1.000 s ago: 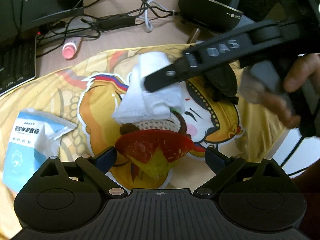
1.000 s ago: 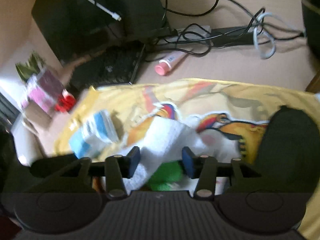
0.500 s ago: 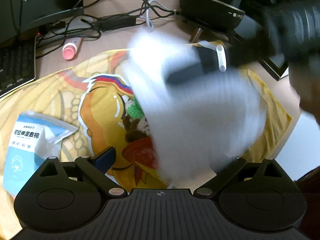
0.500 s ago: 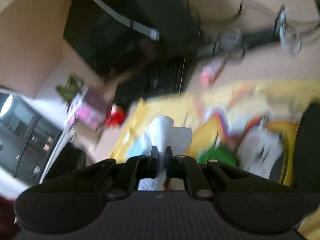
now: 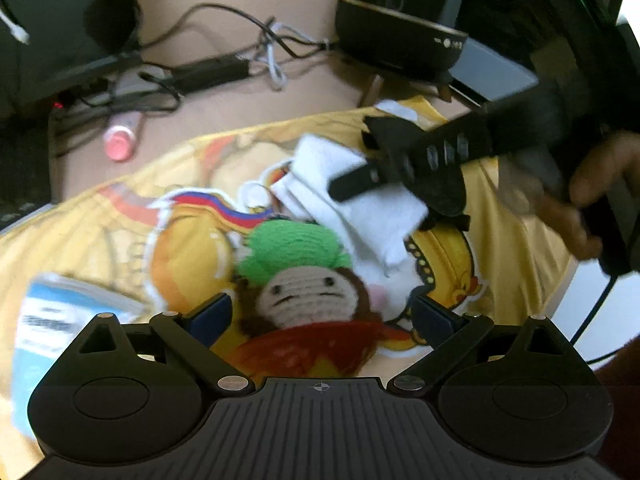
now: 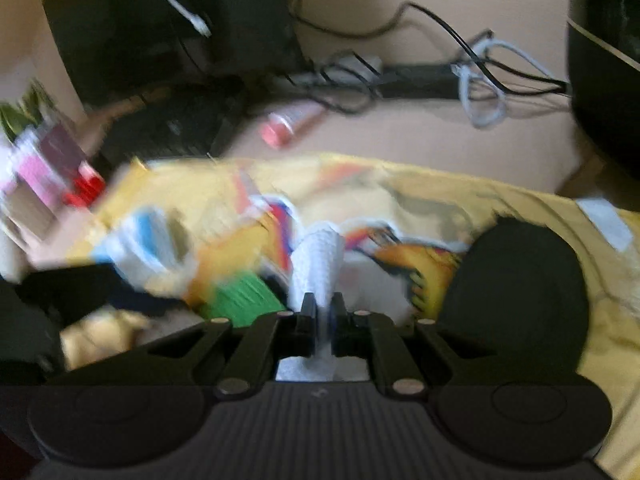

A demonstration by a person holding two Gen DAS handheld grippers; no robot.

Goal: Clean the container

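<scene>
A crocheted container (image 5: 304, 280) with a green top, a stitched face and brown edging lies on the yellow printed cloth (image 5: 120, 220). My left gripper (image 5: 320, 314) is open, its fingers on either side of the container. My right gripper (image 6: 323, 306) is shut on a white paper towel (image 6: 318, 260). In the left wrist view the right gripper (image 5: 340, 192) holds the towel (image 5: 360, 200) just behind and right of the container. The green top also shows in the right wrist view (image 6: 240, 300), blurred.
A blue and white packet (image 5: 52, 320) lies at the cloth's left. A pink-capped tube (image 5: 120, 140), a keyboard (image 6: 168, 128) and tangled cables (image 5: 240, 64) sit behind the cloth. A black round pad (image 6: 516, 292) lies on the right. A dark speaker (image 5: 400, 44) stands behind.
My right gripper shut on the paper towel, lifted it off the container and swung it to the right. The container's green top and face are now uncovered.
</scene>
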